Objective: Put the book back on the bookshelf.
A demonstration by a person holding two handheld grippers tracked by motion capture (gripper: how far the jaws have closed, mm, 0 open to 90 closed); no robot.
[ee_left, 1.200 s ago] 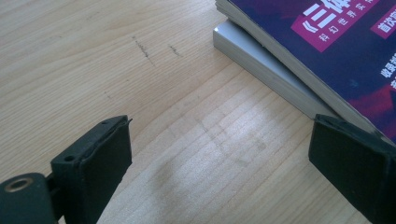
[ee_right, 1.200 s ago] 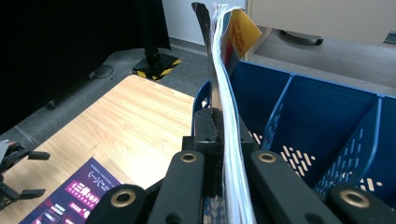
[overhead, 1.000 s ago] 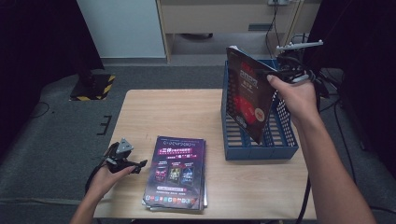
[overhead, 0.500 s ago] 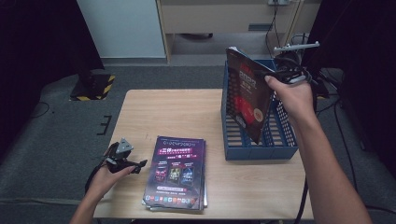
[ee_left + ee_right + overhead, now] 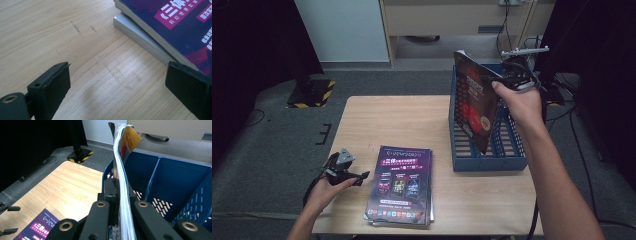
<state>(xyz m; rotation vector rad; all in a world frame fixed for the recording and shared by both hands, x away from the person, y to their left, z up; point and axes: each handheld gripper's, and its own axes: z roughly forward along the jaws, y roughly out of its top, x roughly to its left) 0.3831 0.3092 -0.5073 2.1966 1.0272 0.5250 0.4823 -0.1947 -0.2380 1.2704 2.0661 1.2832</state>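
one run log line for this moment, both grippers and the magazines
right gripper: shut on magazine, upright over blue rack | left gripper: open, on table beside magazine stack

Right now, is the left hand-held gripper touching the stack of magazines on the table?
Apart. In the left gripper view, the left hand-held gripper has its jaws wide open over bare wood, and a strip of table shows between them and the stack of magazines.
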